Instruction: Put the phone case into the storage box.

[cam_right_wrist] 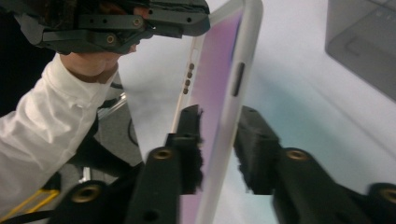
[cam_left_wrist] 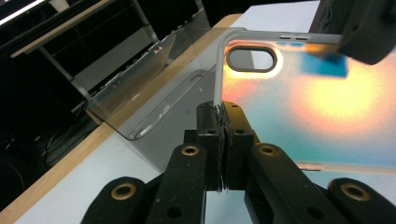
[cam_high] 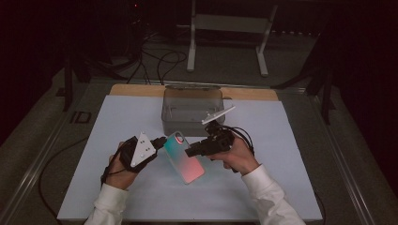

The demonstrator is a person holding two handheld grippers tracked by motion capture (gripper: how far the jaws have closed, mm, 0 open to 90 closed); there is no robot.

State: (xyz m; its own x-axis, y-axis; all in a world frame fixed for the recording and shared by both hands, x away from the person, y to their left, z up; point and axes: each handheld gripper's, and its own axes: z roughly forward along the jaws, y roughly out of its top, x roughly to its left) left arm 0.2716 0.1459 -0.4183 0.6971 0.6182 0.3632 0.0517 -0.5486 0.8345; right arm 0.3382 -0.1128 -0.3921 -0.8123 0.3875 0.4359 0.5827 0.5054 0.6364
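From above, the phone case (cam_high: 184, 157) hangs over the white mat (cam_high: 117, 140) between both tools, the left gripper (cam_left_wrist: 219, 122) clamped tight on its rim, the right gripper (cam_right_wrist: 219, 140) straddling its teal-to-pink edge, pads not yet pressing.

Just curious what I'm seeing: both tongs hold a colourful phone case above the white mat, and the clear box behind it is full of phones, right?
Not quite. The high view shows the clear box empty. The phone case is indeed between the left tongs and right tongs above the white mat.
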